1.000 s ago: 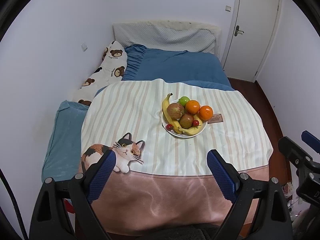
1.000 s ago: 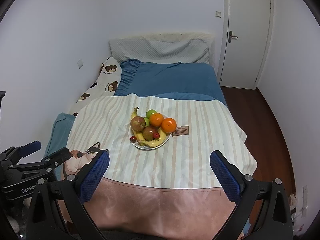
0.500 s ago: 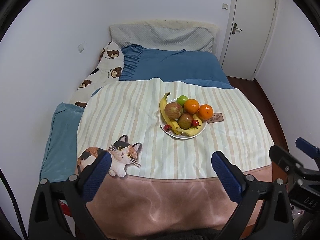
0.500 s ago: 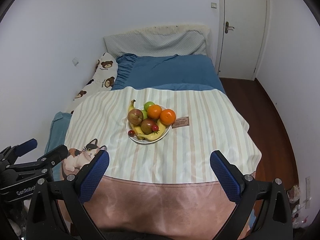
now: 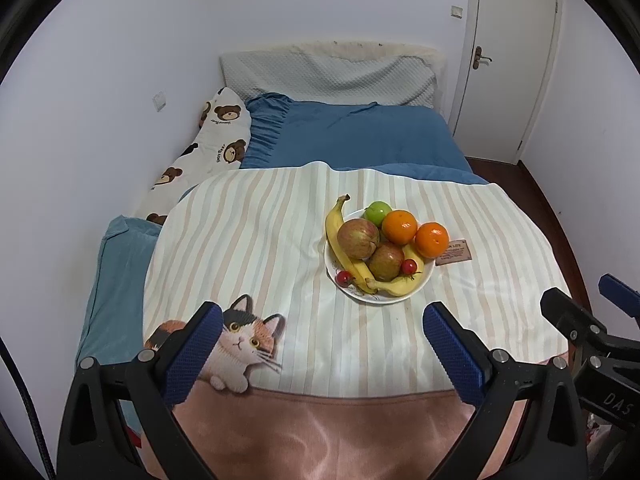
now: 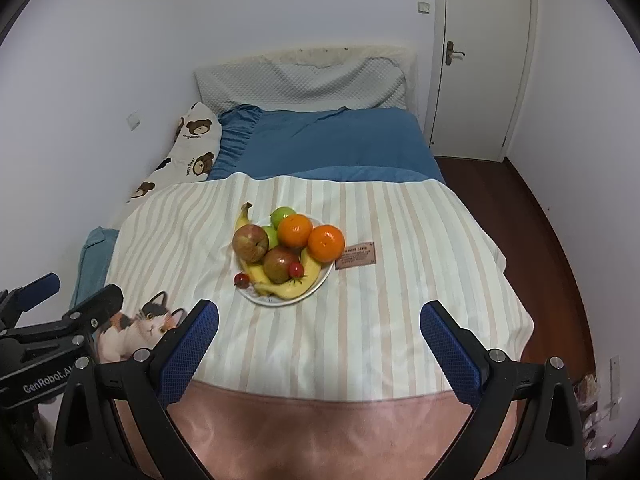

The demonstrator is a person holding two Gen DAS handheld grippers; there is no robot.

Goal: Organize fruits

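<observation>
Spread over the bed, a striped cloth point(image 5: 260, 248) carries our white plate point(image 5: 427, 277) of fruit point(image 5: 358, 238), well ahead of both grippers. We hold the left gripper point(image 5: 320, 332) and right gripper point(image 6: 319, 330) wide apart and empty. From the left gripper the plate sits ahead and right; from the right gripper, ahead and slightly left, neither clearly nearer.

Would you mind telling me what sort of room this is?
Most likely a bedroom: a bed with a pillow against the wall, a door beside it, and a fruit plate on the bedding.
</observation>
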